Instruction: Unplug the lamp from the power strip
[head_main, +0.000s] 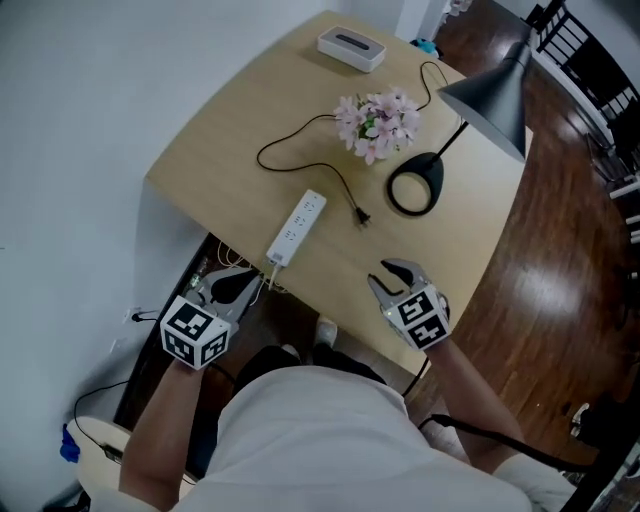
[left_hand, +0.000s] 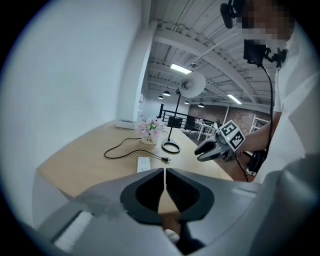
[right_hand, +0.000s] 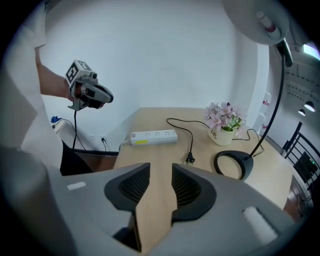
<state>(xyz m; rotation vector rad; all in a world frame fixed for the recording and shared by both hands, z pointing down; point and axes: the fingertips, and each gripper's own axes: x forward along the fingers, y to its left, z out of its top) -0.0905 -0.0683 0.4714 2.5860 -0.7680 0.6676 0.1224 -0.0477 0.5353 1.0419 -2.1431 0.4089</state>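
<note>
The plug lies free on the tabletop just right of the strip, probably light and rigid on a limp cord, best pinched by its body; left gripper fingers are pressed together, right gripper fingers spread, both empty.

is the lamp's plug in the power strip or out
Out: the plug lies loose on the table, apart from the power strip.
</note>
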